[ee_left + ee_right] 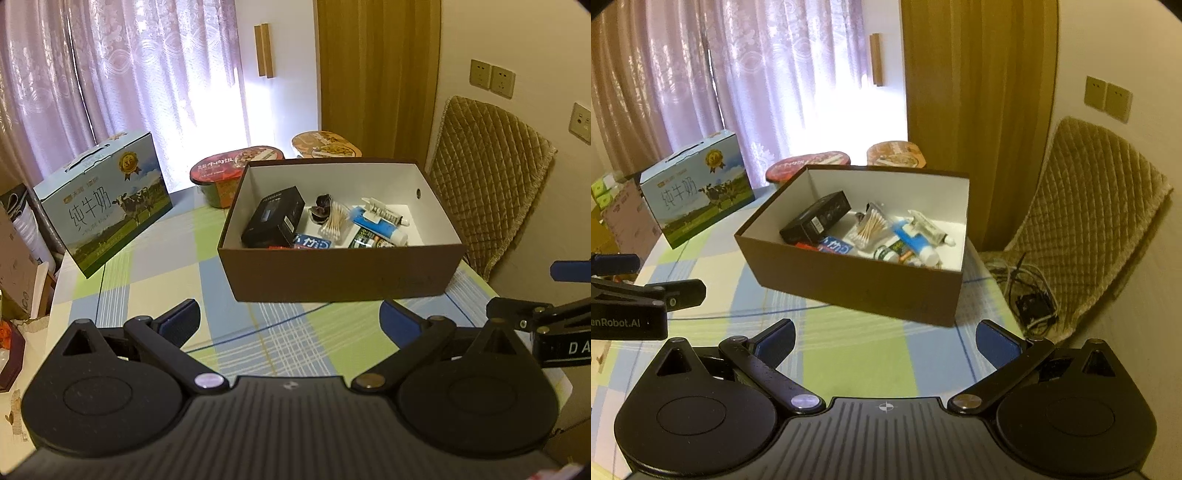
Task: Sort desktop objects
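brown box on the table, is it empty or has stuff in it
Not empty. The lidless brown box holds a black carton, cotton swabs, a blue-and-white tube and other small items on its white floor.

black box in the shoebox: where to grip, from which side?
Take the black box across its narrow width, from above. It leans tilted against the shoebox left wall with its top face exposed; the cotton swabs crowd its right side, so tilt the jaws to match.

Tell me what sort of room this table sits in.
Probably a home dining area: a checked tablecloth carrying a milk carton case and instant meal bowls, a padded chair at the table, and sheer window curtains behind.
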Demonstrator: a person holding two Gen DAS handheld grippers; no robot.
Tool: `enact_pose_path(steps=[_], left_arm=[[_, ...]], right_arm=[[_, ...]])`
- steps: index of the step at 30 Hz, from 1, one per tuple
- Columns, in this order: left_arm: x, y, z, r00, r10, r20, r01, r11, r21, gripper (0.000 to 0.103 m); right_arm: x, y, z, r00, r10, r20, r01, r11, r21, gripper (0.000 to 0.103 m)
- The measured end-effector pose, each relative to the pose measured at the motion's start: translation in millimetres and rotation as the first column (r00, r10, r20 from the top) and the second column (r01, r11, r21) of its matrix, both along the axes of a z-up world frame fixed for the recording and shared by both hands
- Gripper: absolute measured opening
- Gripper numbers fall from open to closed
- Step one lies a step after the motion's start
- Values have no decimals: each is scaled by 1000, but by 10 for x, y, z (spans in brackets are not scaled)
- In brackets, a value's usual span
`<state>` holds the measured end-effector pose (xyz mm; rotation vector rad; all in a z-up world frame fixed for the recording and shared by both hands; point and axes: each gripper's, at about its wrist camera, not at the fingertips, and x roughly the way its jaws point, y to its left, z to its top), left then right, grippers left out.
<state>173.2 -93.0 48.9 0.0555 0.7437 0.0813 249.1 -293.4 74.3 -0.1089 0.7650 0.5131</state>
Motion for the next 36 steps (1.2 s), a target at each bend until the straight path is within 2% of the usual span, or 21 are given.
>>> enact_pose_path(steps=[17,36], left_arm=[[-407,59,-44,1000,-2,-8,3,1000,11,102],[-582,123,-171,999,-3,-34,4,1000,17,102]], right_arm=[[-445,-22,-45,999,-29,-13,29,1000,-2,101],[-655,8,-161,997,-57,-47,57,998,-20,101]])
